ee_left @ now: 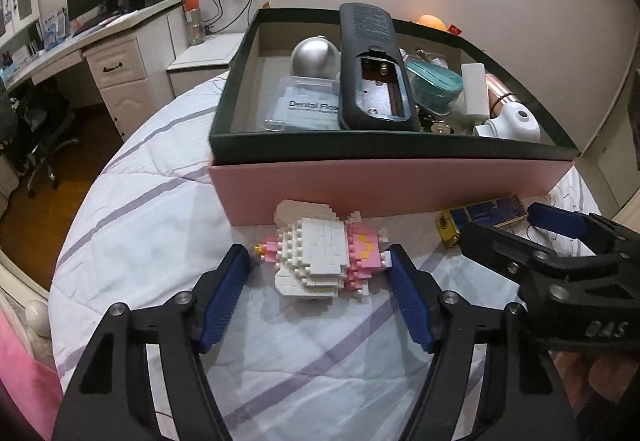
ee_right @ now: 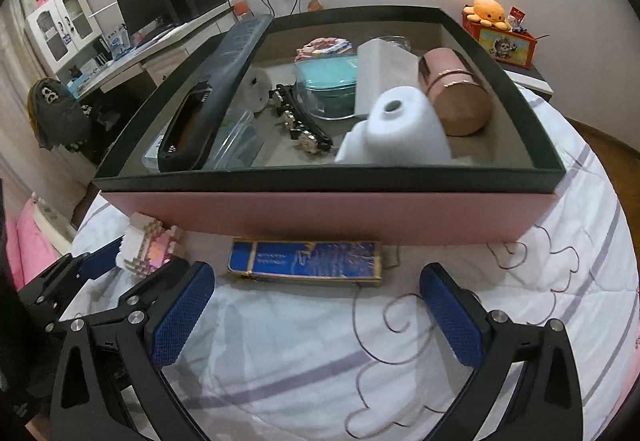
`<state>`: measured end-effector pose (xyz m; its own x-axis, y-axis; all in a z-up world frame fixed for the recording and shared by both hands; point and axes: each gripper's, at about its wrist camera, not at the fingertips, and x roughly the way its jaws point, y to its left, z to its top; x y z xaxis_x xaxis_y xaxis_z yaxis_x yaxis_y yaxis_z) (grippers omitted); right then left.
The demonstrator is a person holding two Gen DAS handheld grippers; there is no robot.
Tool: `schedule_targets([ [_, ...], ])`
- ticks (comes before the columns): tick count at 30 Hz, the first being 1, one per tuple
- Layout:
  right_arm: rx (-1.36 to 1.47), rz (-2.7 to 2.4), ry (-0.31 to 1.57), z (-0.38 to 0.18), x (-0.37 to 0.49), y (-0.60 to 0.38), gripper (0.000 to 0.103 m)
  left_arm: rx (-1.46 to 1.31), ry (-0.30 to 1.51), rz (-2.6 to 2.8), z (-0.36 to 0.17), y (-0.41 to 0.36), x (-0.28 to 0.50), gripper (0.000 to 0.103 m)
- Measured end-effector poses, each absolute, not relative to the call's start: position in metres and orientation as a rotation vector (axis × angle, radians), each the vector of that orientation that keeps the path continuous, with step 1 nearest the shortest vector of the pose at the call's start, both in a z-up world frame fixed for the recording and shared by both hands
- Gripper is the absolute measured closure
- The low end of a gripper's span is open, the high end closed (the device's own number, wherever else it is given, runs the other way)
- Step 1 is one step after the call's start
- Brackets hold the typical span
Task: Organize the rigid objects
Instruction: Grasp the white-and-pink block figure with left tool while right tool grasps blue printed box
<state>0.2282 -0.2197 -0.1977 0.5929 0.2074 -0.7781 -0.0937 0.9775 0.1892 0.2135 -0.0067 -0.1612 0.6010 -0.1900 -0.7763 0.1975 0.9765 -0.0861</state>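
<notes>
A pink-and-white brick figure (ee_left: 320,253) lies on the bedsheet just in front of the pink box (ee_left: 392,185). My left gripper (ee_left: 318,261) is open, its blue pads on either side of the figure, not pressing it. A blue-and-gold flat case (ee_right: 304,263) lies on the sheet against the box front. My right gripper (ee_right: 316,293) is open and empty just in front of the case. The figure also shows in the right wrist view (ee_right: 146,247). The right gripper shows at the right edge of the left wrist view (ee_left: 552,241).
The box with a dark green rim (ee_right: 320,177) holds a black remote (ee_left: 374,69), a silver ball (ee_left: 314,57), a dental floss case (ee_left: 304,105), a teal container (ee_right: 328,81), a white holder (ee_right: 400,129), a rose-gold cylinder (ee_right: 456,93) and a hair clip (ee_right: 300,121). A desk (ee_left: 112,41) stands to the left.
</notes>
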Motion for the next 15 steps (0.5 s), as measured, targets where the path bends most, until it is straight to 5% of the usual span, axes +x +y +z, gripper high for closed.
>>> schedule_targets([
  [8,0.087,0.103,0.914,-0.204,0.238,-0.208,0.001,0.073,0.907,-0.217,-0.165,-0.016,0.219,0.027],
  [12,0.075,0.087,0.894,-0.201,0.234,-0.211,0.019,0.067,0.899,-0.223,-0.164,-0.014,0.217,0.031],
  [15,0.096,0.106,0.886,-0.200,0.231,-0.221,0.020,0.063,0.890,-0.234,-0.162,-0.014,0.213,0.040],
])
